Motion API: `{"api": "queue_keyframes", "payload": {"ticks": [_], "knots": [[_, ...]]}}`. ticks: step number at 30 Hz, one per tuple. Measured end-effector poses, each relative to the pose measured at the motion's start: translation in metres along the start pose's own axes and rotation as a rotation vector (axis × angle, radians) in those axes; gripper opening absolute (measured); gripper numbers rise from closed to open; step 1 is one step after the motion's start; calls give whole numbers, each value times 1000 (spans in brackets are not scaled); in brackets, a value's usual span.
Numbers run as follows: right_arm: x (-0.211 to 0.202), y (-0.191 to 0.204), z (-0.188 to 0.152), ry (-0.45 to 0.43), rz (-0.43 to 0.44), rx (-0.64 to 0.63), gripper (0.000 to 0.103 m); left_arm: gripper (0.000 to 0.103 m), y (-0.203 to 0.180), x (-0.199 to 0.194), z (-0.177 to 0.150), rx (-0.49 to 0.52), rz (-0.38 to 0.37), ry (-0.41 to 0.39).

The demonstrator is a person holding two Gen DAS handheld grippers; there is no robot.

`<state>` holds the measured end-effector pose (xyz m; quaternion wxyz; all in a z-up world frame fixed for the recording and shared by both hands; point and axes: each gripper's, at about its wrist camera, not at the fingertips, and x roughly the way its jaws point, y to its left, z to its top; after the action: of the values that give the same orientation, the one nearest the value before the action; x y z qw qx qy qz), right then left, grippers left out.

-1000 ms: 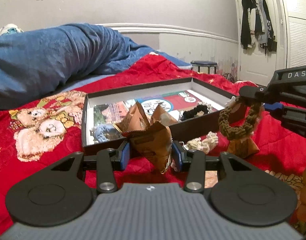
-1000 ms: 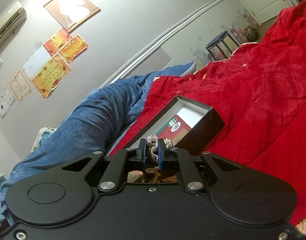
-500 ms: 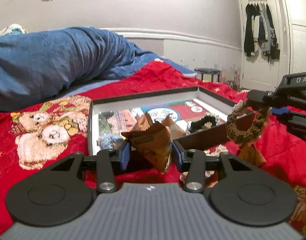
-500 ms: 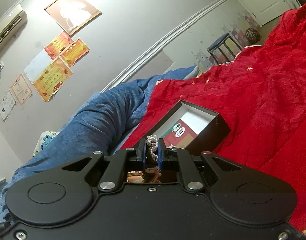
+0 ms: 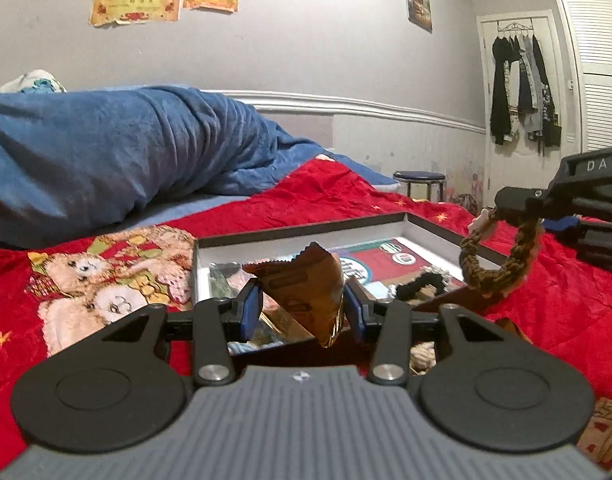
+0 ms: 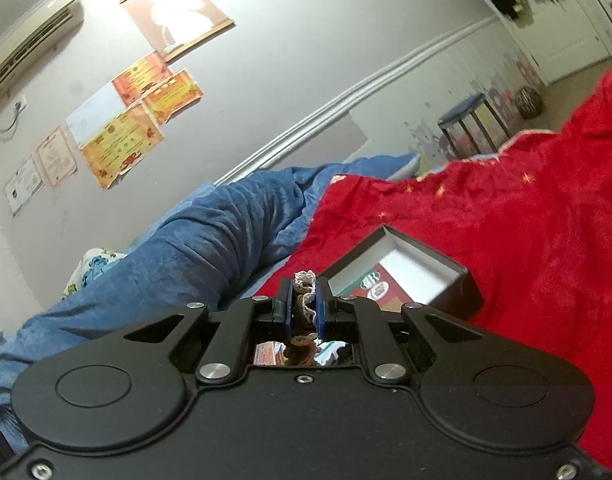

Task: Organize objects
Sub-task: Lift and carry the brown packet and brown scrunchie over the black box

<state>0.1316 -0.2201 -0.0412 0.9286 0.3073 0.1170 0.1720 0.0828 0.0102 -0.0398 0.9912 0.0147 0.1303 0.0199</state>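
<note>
My left gripper (image 5: 301,308) is shut on a brown snack packet (image 5: 306,284) and holds it over the near edge of a shallow black box (image 5: 306,230) with a white inside. The box holds printed cards, a black scrunchie (image 5: 422,284) and other small items. My right gripper (image 6: 304,304) is shut on a brown braided scrunchie with white lace trim (image 6: 303,296). In the left wrist view the right gripper (image 5: 518,210) hangs that scrunchie (image 5: 498,256) above the box's right corner. The box also shows in the right wrist view (image 6: 458,268).
The box lies on a red bedspread (image 5: 566,300) with a teddy-bear print (image 5: 97,280). A rolled blue blanket (image 5: 105,160) lies behind it. More scrunchies (image 5: 422,354) lie on the bedspread by the box's near right corner. A stool (image 5: 420,180) and a door with hanging clothes (image 5: 522,92) stand beyond the bed.
Both grippers have risen, each keeping its hold. The packet now sits higher against the box, and the right gripper with the scrunchie has lifted and tilted up.
</note>
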Motion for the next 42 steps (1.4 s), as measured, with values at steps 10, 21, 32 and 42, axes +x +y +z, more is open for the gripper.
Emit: {"api": "queue_keyframes", "payload": {"ticks": [10,21,32,42], "knots": [[21,11,5,-2,22,-49,12,49,20,19,6,-32,75,-9],[53,6,4,2,19,-39,12,49,31,34,6,-7,140,-41],[88,23,0,25,47,-104,12,49,45,49,6,-3,124,-12],[106,23,2,21,58,-79,12,49,49,58,5,-3,65,35]]}}
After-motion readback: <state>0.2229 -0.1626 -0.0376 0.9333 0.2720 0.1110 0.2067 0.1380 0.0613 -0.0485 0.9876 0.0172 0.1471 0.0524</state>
